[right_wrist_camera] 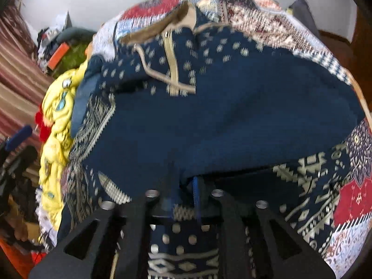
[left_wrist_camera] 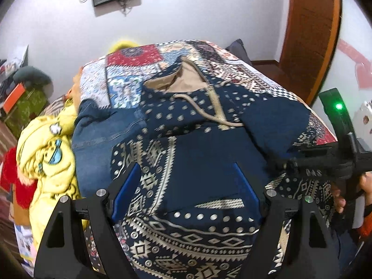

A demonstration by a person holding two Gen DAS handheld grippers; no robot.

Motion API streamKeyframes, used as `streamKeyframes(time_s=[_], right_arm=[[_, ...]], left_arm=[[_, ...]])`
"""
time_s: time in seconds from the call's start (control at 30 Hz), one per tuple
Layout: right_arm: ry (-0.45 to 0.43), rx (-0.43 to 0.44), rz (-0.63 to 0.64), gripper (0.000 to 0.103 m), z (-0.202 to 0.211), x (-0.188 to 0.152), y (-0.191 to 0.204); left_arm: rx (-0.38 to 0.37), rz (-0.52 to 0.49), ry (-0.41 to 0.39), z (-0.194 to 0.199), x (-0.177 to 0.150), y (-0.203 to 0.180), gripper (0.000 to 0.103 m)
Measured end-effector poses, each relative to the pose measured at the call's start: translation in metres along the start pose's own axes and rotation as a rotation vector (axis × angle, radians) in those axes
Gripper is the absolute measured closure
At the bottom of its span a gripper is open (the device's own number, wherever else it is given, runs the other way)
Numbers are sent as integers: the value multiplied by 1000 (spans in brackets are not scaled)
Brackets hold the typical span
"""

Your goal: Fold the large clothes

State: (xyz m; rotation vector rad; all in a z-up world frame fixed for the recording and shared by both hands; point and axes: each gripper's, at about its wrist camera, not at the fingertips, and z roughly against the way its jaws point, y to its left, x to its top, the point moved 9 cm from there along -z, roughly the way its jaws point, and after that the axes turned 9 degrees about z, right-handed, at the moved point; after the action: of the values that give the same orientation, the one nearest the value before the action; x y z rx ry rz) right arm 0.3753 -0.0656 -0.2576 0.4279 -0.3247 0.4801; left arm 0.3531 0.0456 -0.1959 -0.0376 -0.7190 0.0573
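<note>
Spread wide, my left claw (left_wrist_camera: 186,183) hovers over the navy patterned hooded jacket (left_wrist_camera: 197,153); my right claw (right_wrist_camera: 186,193) pinches its sleeve, which I should lay flat beside the beige zipper (left_wrist_camera: 217,107).

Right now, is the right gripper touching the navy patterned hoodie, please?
Touching: in the right wrist view, the right gripper is closed on a fold of the navy patterned hoodie.

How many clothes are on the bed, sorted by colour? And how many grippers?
Navy patterned hoodie: 1
Blue denim garment: 1
Yellow cartoon garment: 1
Red garment: 1
Grippers: 2, the left gripper and the right gripper
Total: 4 clothes and 2 grippers, 6 things.
</note>
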Motion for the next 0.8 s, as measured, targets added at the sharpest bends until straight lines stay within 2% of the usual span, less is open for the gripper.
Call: streamKeyframes(time_s=[0.07, 0.17, 0.37, 0.53, 0.63, 0.7, 0.8], right_arm=[[-21, 18, 17, 67, 19, -9, -1], [-66, -27, 29, 63, 49, -17, -19], [-170, -279, 5, 60, 118, -33, -91], [-213, -398, -92, 60, 157, -52, -146], [-225, -397, -163, 59, 163, -63, -169], [-227, -389, -205, 59, 160, -71, -180], [-217, -381, -246, 59, 154, -80, -187]], left_arm=[[-14, -27, -6, -1, 8, -15, 23], [-59, -64, -10, -5, 20, -42, 23], [-164, -175, 28, -33, 43, -124, 23], [-227, -310, 100, -73, 40, -204, 23], [-230, -393, 146, -101, 30, -247, 27], [-240, -437, 189, -120, 22, -274, 35], [-236, -495, 223, -145, 11, -303, 36]])
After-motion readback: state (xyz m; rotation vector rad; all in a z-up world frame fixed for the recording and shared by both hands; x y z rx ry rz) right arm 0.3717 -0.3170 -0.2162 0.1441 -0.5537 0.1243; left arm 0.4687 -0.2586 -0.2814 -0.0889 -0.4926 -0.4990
